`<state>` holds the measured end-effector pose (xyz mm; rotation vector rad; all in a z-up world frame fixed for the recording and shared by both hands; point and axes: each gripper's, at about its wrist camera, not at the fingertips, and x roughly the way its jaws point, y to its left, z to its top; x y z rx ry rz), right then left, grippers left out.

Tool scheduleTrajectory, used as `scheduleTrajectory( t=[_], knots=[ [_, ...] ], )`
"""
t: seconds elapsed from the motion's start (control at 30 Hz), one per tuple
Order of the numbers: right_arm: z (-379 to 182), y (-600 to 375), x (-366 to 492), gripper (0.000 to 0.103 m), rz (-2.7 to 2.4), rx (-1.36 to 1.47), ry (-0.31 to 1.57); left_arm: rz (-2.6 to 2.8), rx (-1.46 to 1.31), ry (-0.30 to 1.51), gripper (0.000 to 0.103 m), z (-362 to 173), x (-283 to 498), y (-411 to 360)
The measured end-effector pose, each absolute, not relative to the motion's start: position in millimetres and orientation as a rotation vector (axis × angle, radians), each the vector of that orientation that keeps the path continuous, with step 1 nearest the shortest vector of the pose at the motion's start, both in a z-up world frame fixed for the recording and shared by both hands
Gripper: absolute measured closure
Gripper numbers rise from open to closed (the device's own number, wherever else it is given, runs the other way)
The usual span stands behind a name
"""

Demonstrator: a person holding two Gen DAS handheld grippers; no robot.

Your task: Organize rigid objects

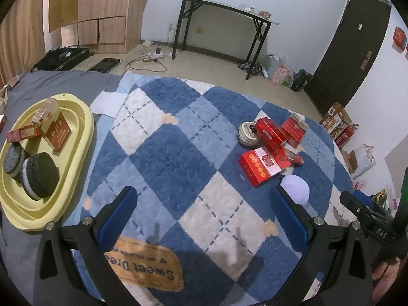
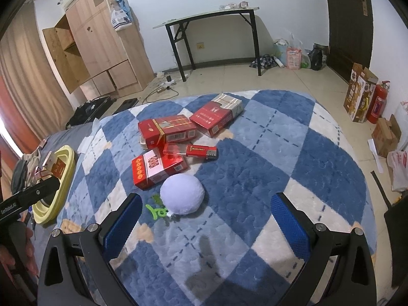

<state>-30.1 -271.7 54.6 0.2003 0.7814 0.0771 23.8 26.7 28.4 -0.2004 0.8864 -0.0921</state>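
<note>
White walls, tiled floor [image 2: 229, 79]. Black folding table [image 1: 224, 7] w/ clutter on top, wood wardrobe [image 2: 102, 46] left, dark door [image 1: 352, 46] right, curtain [image 2: 23, 76].

Setting: a room in a home, used as a bedroom.
Bed: a blue-and-white checked blanket [image 1: 178, 137] spread over a grey sheet [image 1: 51, 84].
Storage: a wooden wardrobe [image 2: 102, 40], one door open.
Window side: beige curtains [image 2: 23, 76].
Furniture: a black-legged folding table [image 1: 224, 12] against the white wall.
Exit: a dark door [image 1: 352, 43].
Floor: pale tiles [image 2: 293, 79], bags and cartons along the wall.
</note>
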Motion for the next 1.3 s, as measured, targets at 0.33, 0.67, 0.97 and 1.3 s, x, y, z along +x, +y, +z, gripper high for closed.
scheduleTrajectory(
  t=[0.33,0.67,0.97,1.3],
  knots=[
    [51,-268,-28,0.000,0.101,0.180,0.792,-0.103,-0.199,0.895,0.000,28,26,28],
    [28,-248,-13,0.000,0.144,0.105,0.796,-0.225,-0.098,0.976,0.000,15,47,-5],
    [-8,-224,23,0.002,0.119,0.052,0.795,-0.265,-0.119,1.077,0.000,-5,93,-32],
    [-35,-209,55,0.021,0.145,-0.021,0.804,-0.239,-0.146,1.137,0.000,-22,111,-55]
  ],
)
